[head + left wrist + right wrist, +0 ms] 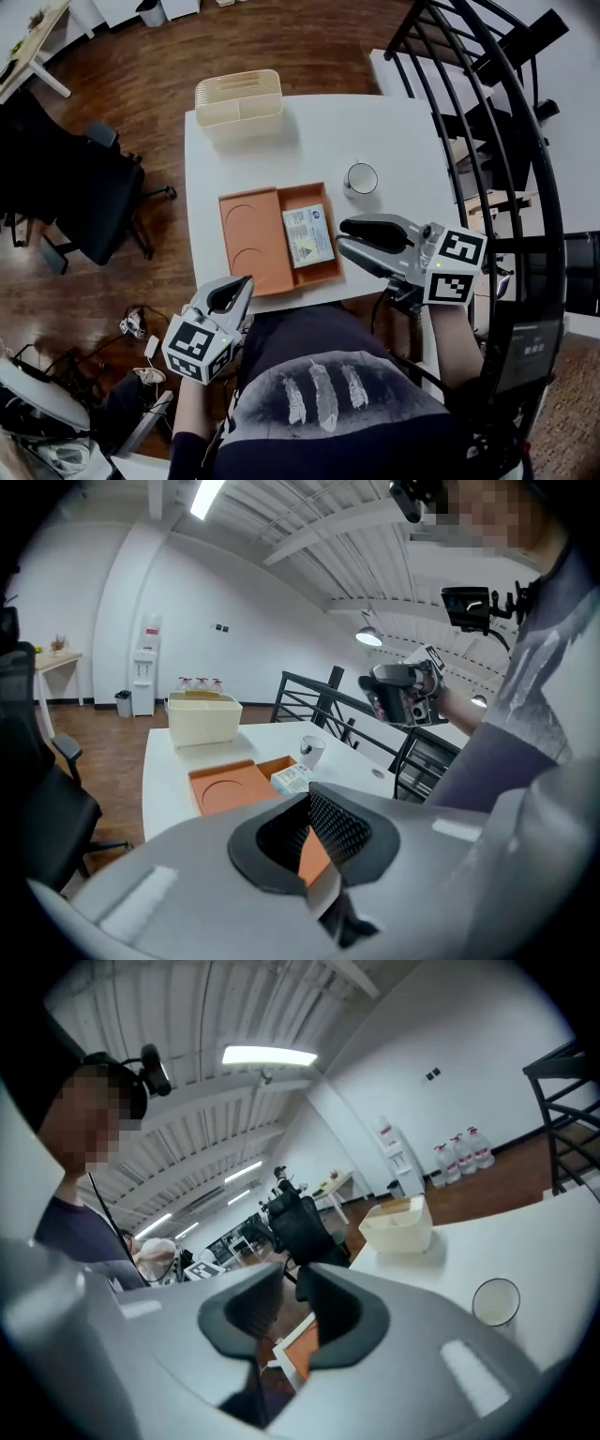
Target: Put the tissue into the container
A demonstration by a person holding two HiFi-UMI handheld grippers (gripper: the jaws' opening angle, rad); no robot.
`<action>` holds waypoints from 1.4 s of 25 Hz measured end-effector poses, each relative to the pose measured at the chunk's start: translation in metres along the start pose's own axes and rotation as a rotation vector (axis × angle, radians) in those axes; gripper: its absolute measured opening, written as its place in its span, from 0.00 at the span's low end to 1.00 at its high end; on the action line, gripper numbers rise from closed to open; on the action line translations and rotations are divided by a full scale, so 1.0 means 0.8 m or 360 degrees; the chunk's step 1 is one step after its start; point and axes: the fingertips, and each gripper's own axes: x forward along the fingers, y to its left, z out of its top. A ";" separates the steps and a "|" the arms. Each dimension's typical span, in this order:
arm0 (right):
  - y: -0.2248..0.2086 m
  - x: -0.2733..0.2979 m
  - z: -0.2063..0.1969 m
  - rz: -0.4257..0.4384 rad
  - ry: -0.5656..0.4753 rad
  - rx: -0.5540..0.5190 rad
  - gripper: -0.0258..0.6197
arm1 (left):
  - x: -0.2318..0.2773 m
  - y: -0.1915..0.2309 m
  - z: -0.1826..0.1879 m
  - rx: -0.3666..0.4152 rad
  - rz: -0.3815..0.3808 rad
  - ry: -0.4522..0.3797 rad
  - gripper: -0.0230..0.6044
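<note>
A flat tissue pack (307, 234) lies in the right half of an orange tray (248, 244) on the white table (403, 141). The cream container (239, 97) stands at the table's far edge. My right gripper (341, 234) hovers just right of the pack, open by a narrow gap with nothing between its jaws. In the right gripper view the gripper (291, 1307) points over the tray's corner (298, 1349) toward the container (398, 1224). My left gripper (246, 281) sits off the table's near edge, shut and empty. From the left gripper view I see the pack (292, 778).
A clear glass (361, 178) stands right of the tray, behind my right gripper. A black office chair (89, 202) is left of the table. A black stair railing (497, 141) runs along the right side. Cables lie on the floor at lower left.
</note>
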 end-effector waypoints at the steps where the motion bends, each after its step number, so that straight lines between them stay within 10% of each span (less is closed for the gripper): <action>1: 0.004 -0.011 0.004 0.0011 -0.0045 -0.0007 0.09 | 0.002 -0.003 0.004 0.0007 -0.0005 -0.0004 0.06; 35: 0.011 -0.039 -0.044 0.0161 -0.0149 0.0160 0.04 | 0.020 -0.045 0.049 0.0063 0.0004 -0.0107 0.06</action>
